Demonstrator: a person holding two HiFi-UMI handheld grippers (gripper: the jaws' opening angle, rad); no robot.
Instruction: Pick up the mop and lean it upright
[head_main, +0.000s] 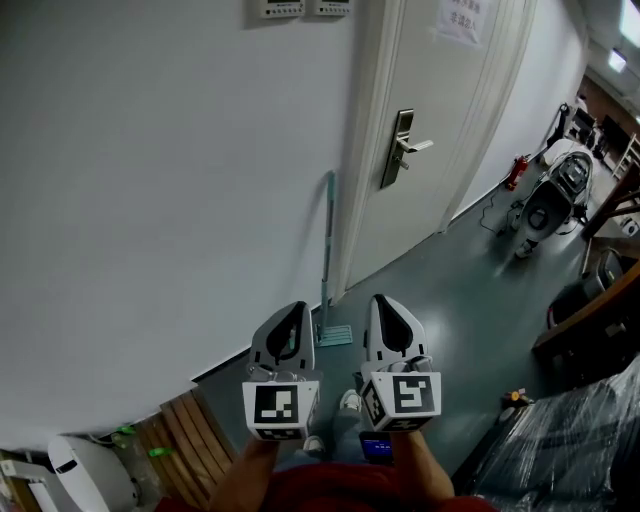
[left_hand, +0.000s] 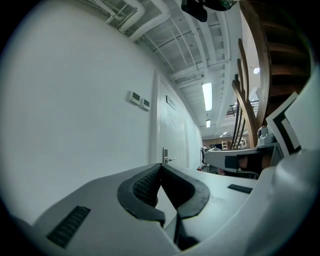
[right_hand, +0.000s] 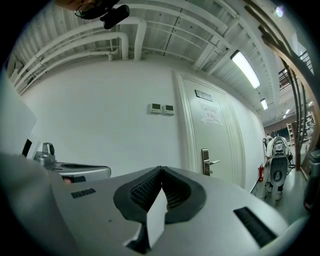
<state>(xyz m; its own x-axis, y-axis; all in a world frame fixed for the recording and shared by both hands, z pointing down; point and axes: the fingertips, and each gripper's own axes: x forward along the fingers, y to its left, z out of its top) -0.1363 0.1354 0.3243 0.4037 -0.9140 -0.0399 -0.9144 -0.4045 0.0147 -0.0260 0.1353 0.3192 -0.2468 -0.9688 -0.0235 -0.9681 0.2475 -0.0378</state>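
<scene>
The mop stands upright against the white wall beside the door frame, with its teal handle up and its flat head on the grey floor. My left gripper and right gripper are held side by side in front of it, a short way back from the mop and not touching it. Both point level toward the wall. In the left gripper view the jaws meet with nothing between them. In the right gripper view the jaws are likewise shut and empty. The mop is hidden in both gripper views.
A white door with a metal lever handle is right of the mop. Further right along the wall stand a red fire extinguisher and a floor-cleaning machine. Wooden slats lie at lower left, and plastic-wrapped goods at lower right.
</scene>
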